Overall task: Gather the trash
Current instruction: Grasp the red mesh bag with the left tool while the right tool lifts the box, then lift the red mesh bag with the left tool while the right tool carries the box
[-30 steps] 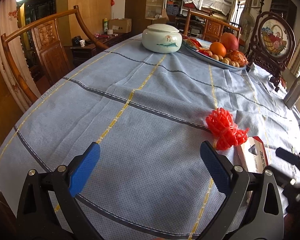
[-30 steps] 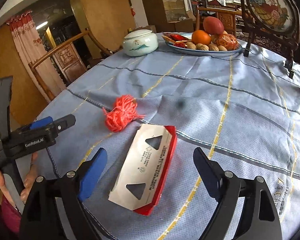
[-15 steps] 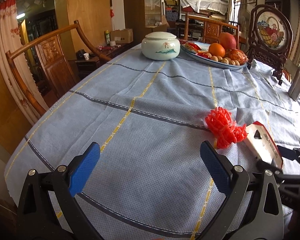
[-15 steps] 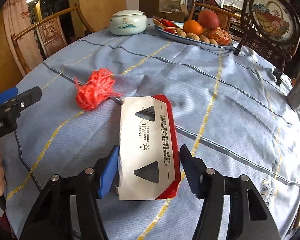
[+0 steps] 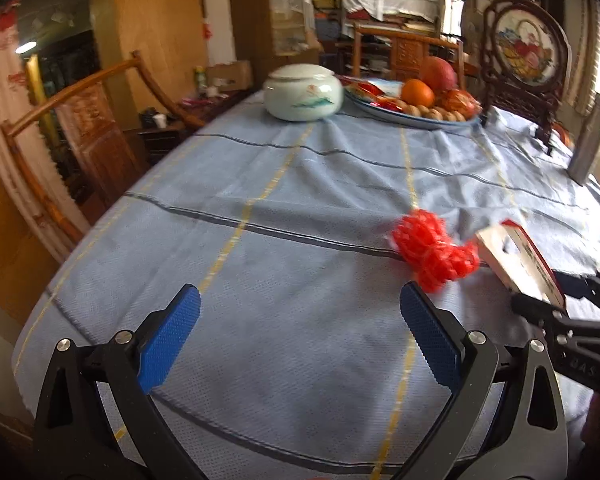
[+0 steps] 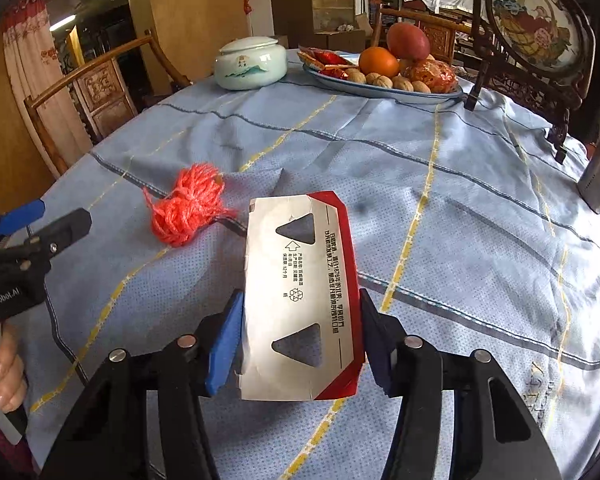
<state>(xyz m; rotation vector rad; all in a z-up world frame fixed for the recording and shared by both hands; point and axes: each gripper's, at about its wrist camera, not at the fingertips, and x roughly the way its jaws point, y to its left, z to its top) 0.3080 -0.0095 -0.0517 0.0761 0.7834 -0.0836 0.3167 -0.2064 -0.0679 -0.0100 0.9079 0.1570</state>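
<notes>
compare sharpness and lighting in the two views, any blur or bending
Left wrist view: motion blur smears the red mesh bundle and carton, while the open left claw stays crisp. Right wrist view: sharp, with readable print on the carton between the right claw's pads. Both: fisheye bends the tablecloth and darkens the corners.

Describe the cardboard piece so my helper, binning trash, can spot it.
On the blue checked tablecloth, near the front edge, lies a flattened white-and-red cardboard carton. It sits between the right gripper jaws, beside orange yarn; only it has triangular cut-outs.
</notes>
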